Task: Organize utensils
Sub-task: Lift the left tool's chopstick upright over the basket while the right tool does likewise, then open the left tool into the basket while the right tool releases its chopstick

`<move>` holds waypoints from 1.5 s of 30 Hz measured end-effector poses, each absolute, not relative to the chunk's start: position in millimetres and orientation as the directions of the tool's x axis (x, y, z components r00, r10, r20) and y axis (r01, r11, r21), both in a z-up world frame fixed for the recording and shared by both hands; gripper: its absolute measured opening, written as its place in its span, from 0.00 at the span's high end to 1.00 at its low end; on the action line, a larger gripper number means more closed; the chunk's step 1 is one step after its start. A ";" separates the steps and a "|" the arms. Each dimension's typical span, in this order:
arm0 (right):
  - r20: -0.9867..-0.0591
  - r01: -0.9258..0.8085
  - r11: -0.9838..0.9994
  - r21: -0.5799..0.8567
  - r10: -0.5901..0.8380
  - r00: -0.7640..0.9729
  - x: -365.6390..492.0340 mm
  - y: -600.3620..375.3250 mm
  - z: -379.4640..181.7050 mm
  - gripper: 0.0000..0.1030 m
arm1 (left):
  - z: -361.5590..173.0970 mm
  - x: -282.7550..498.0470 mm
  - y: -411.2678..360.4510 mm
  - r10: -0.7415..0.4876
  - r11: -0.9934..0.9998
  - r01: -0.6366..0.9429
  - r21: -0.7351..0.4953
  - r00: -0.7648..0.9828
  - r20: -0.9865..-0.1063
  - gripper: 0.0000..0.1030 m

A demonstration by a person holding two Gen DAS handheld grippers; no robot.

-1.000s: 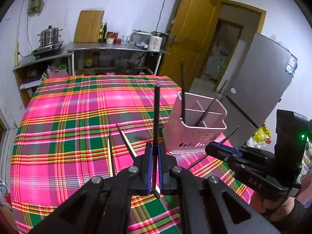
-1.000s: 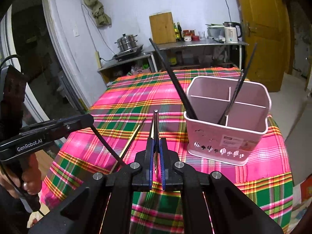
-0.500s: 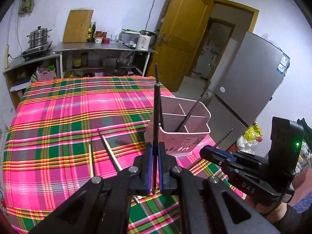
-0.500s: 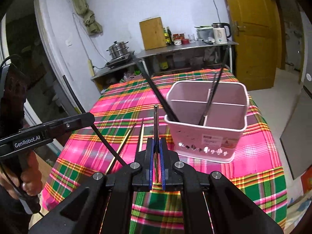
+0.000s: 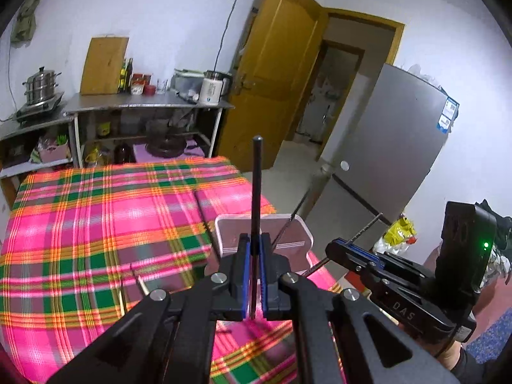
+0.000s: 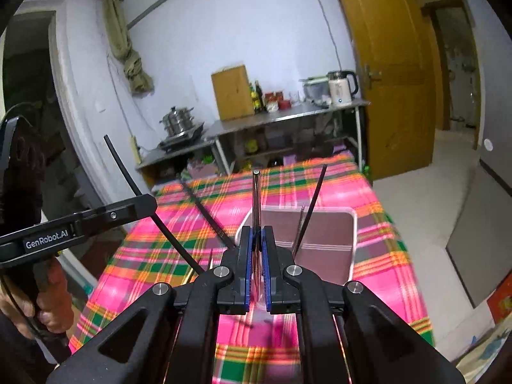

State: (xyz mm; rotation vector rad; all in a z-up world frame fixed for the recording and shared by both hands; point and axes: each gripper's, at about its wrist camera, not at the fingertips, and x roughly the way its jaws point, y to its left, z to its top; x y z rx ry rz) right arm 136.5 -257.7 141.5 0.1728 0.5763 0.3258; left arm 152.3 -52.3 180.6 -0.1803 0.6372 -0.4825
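Both grippers have risen above the pink utensil holder [image 6: 323,240] on the plaid tabletop [image 5: 96,224], the left gripper [image 5: 252,275] clamping a black chopstick [image 5: 257,185], the right gripper [image 6: 257,268] a metal chopstick [image 6: 256,198]; next, lower both tips into a compartment.

My left gripper [image 5: 252,249] pinches a black chopstick [image 5: 257,185] upright above the pink holder [image 5: 300,224]; my right gripper [image 5: 339,247] clamps another beside it.

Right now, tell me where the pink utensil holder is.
The pink utensil holder stands on the plaid tablecloth near the table's right edge, straight ahead of both grippers in both wrist views, with dark chopsticks in it.
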 end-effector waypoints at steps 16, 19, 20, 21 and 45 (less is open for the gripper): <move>-0.518 -0.198 0.943 0.267 0.314 0.796 173.6 -267.7 125.6 0.94 | 172.9 200.0 -70.0 -0.468 0.884 0.359 -0.300 0.708 -0.529 0.94; -0.543 -0.194 0.944 0.268 0.314 0.778 178.0 -264.6 113.3 0.94 | 161.1 204.4 -73.4 -0.464 0.886 0.355 -0.298 0.694 -0.550 0.94; -0.553 -0.194 0.944 0.267 0.315 0.772 179.2 -263.2 108.3 0.94 | 157.8 205.9 -74.3 -0.465 0.885 0.355 -0.299 0.689 -0.556 0.94; -0.559 -0.193 0.944 0.268 0.316 0.767 181.5 -263.0 105.2 0.94 | 153.2 206.5 -74.3 -0.464 0.886 0.355 -0.300 0.683 -0.564 0.94; -0.618 -0.171 0.952 0.252 0.294 0.729 168.7 -258.8 78.3 0.83 | 134.1 177.4 -65.7 -0.441 0.897 0.363 -0.254 0.675 -0.591 0.63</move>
